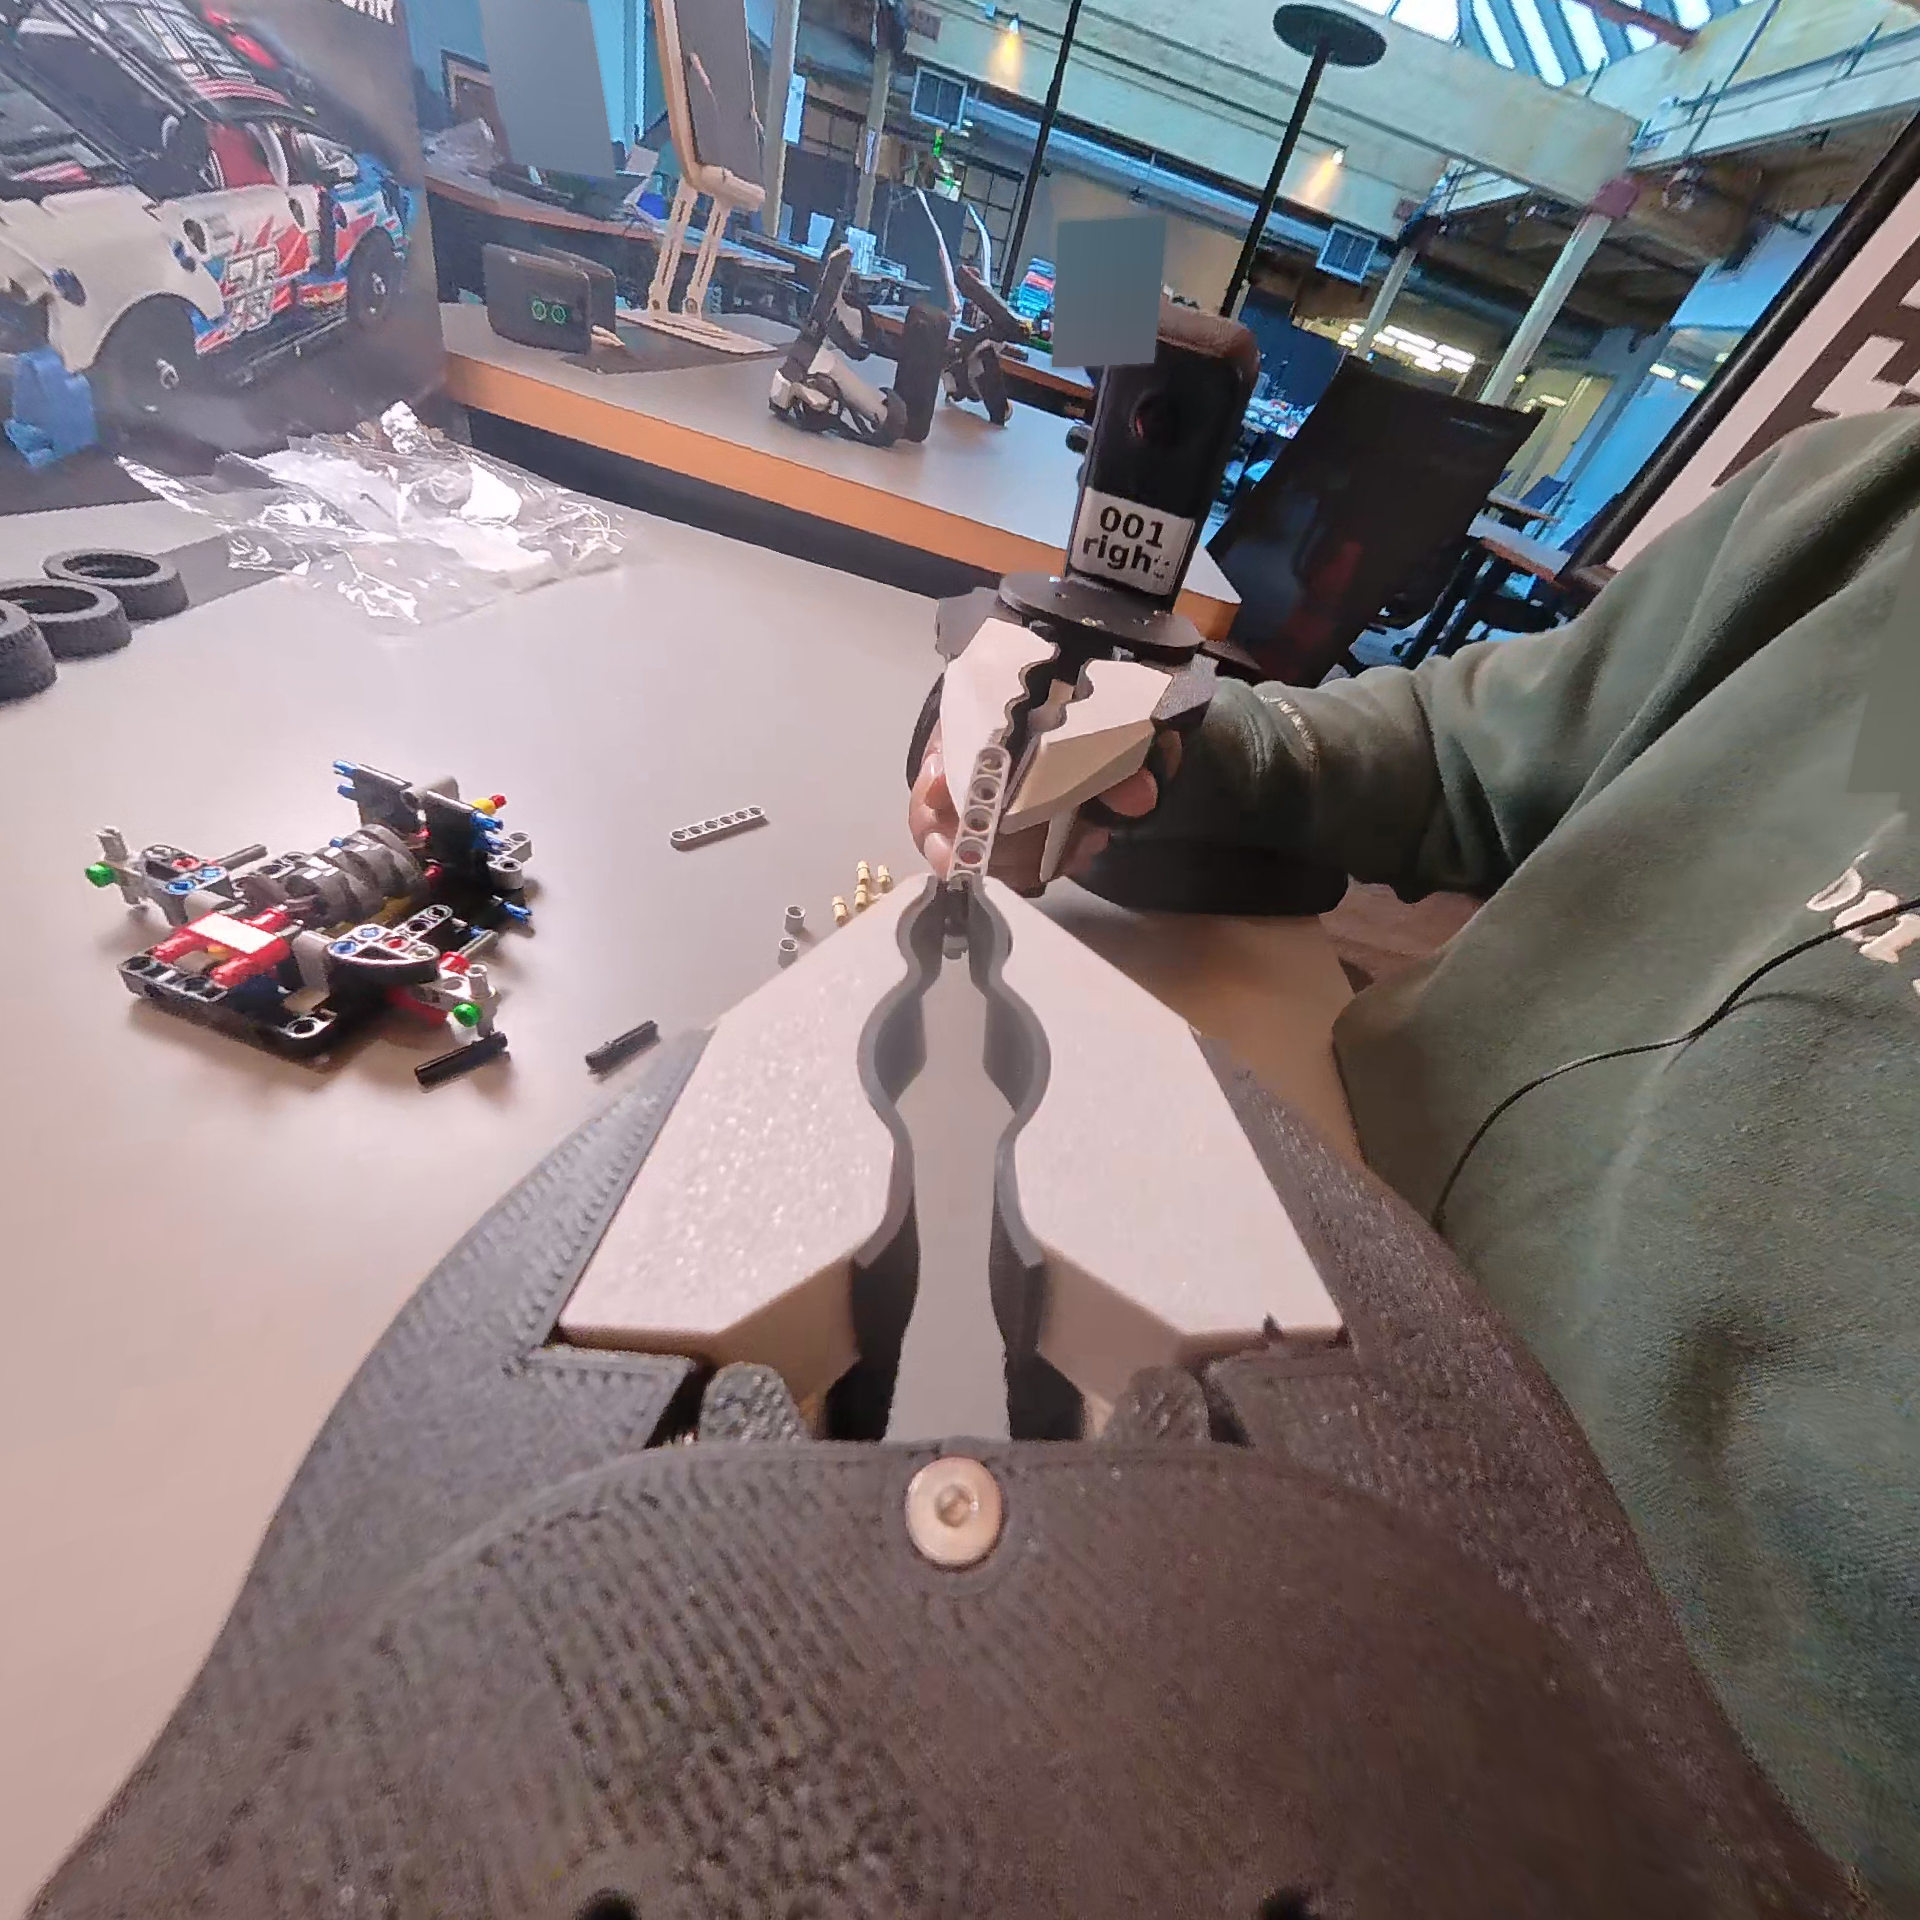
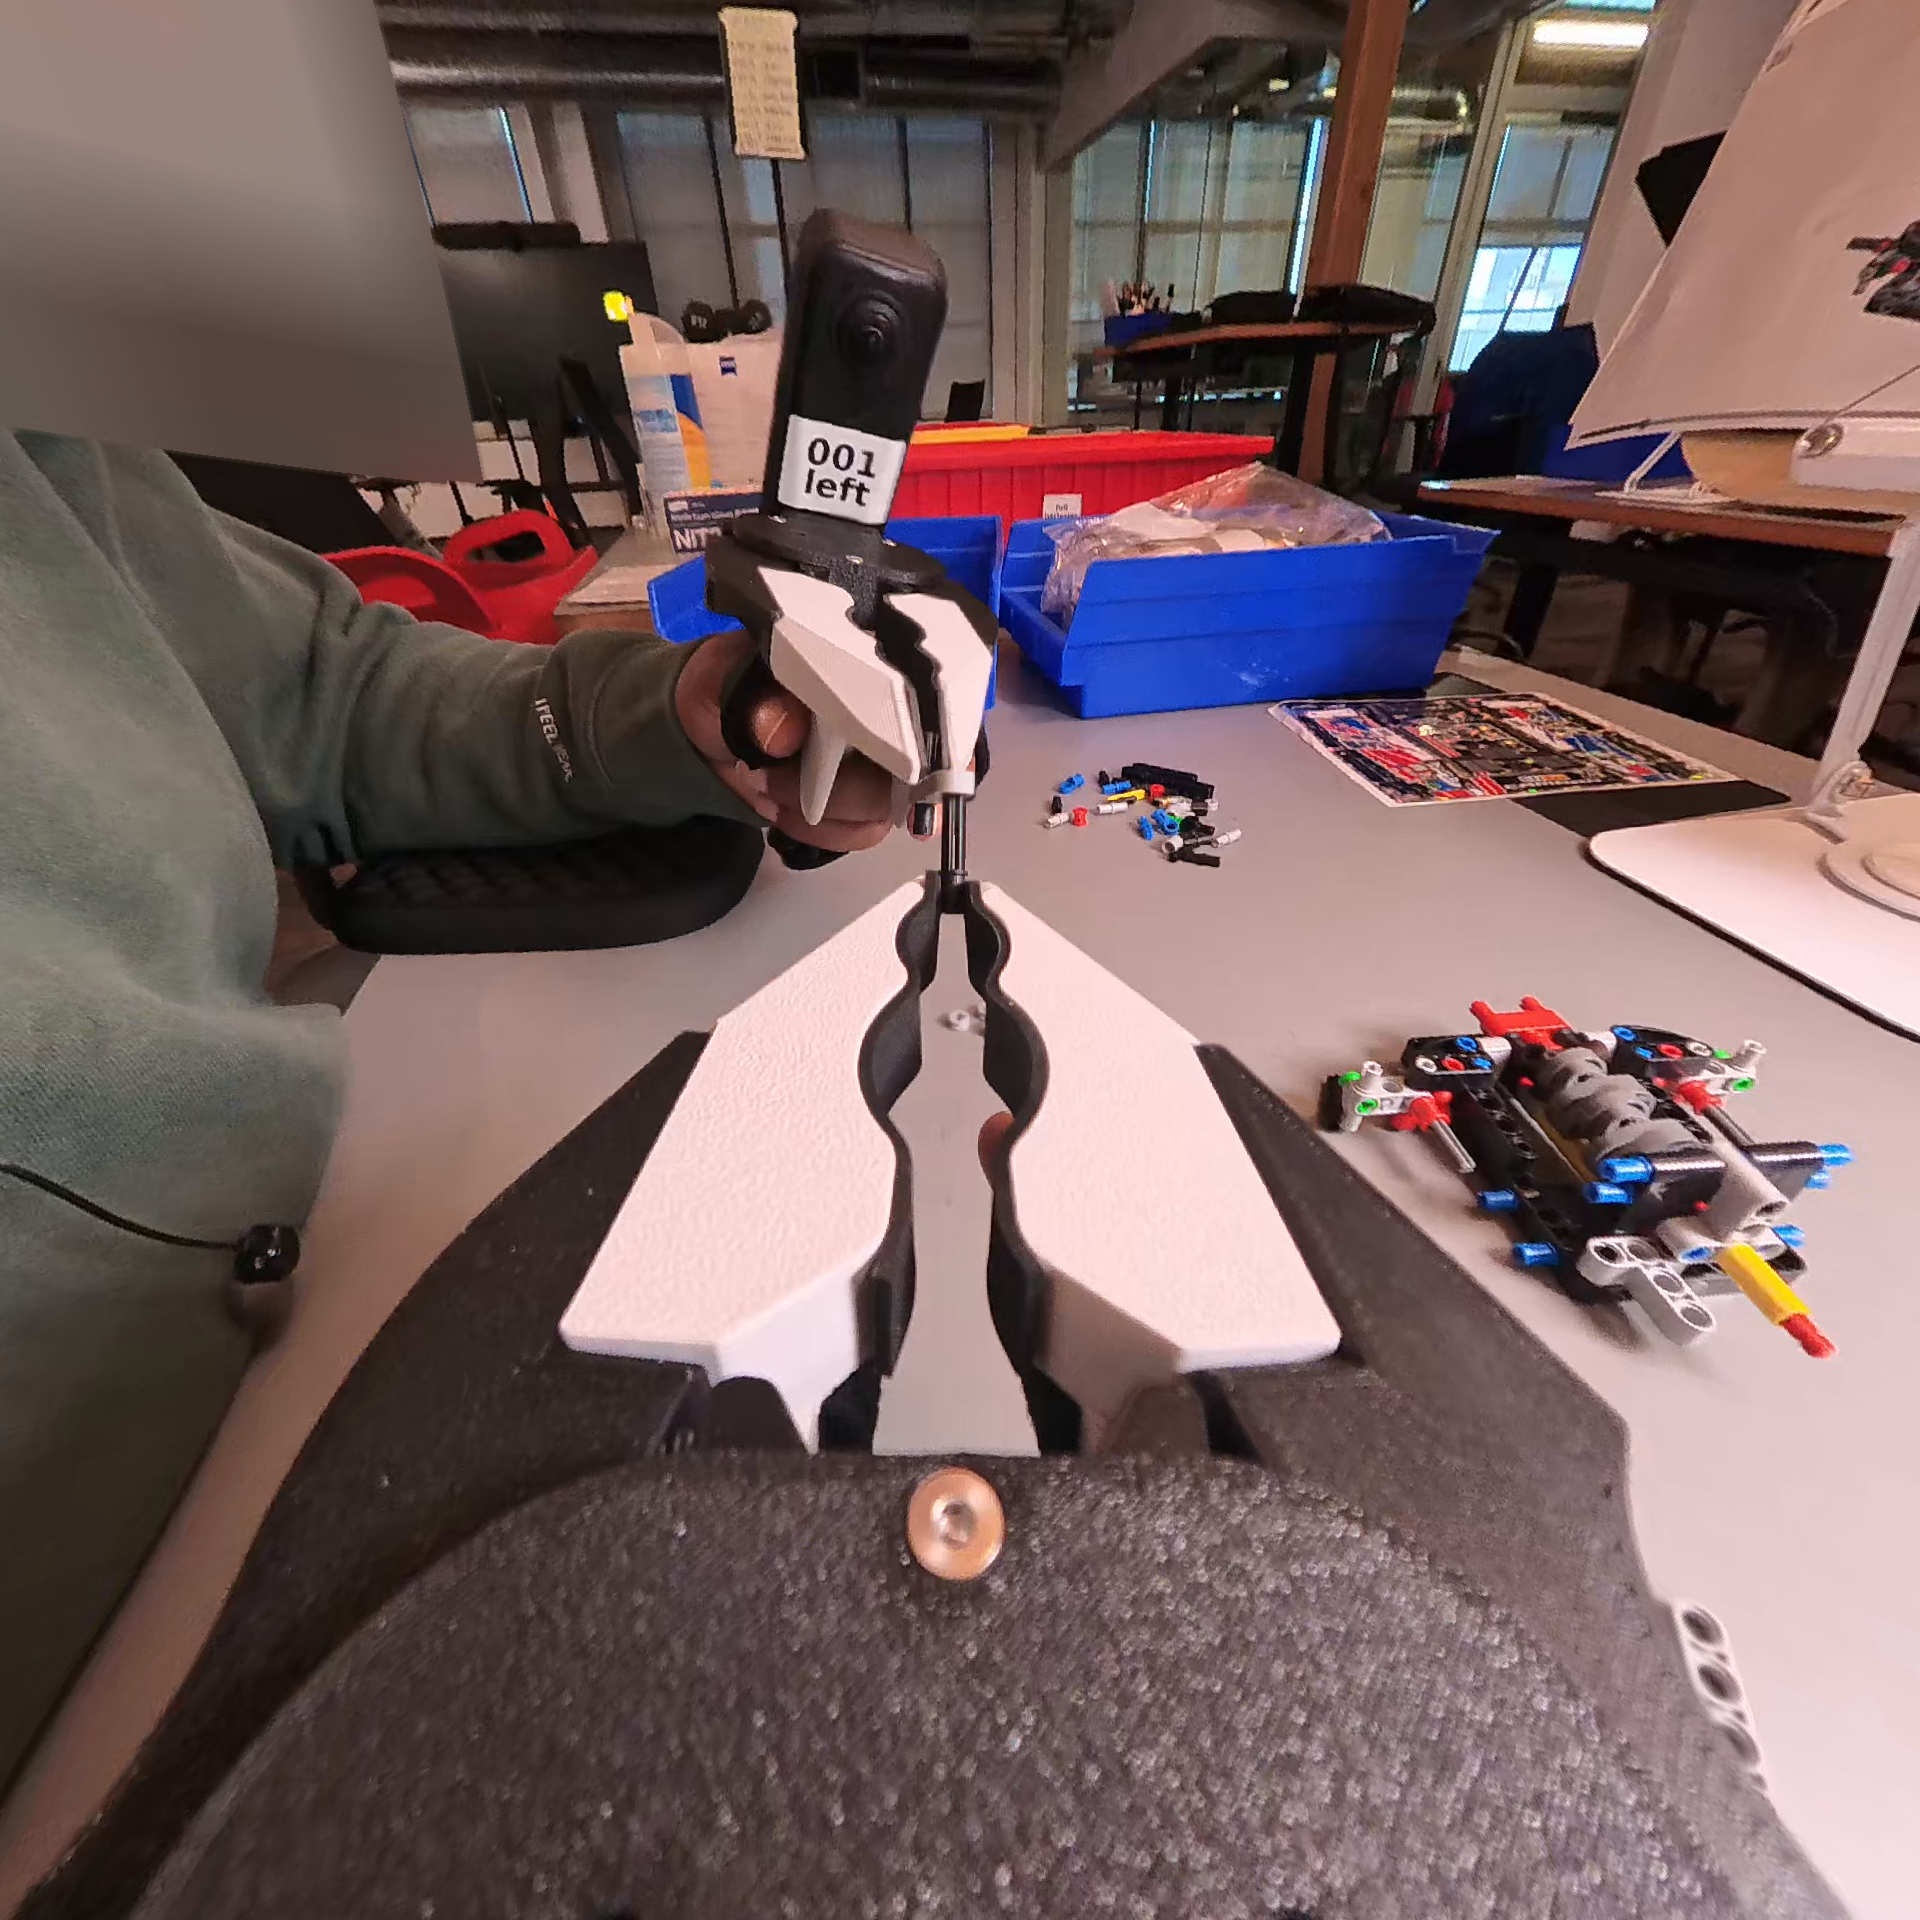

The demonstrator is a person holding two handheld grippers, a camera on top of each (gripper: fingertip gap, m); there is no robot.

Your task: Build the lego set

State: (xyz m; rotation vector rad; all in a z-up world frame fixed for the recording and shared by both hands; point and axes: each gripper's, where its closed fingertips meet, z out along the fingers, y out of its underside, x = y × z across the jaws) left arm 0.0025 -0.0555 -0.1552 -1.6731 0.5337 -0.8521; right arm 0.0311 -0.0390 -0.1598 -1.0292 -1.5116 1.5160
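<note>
My left gripper is shut on a thin black axle. In the right wrist view the axle hangs from the left gripper's tips, with a small white piece at its top. My right gripper is shut on a light grey beam with holes, which shows between its jaws in the left wrist view. The two grippers meet tip to tip above the table, and the beam's lower end touches the axle. The part-built chassis lies flat to one side; it also shows in the right wrist view.
A loose grey beam, tan pins, grey bushes and black pins lie near the chassis. Tyres, a plastic bag, a small-parts pile, a booklet and blue bins stand farther off. Some 4 cm of space lies between my two pairs of fingers.
</note>
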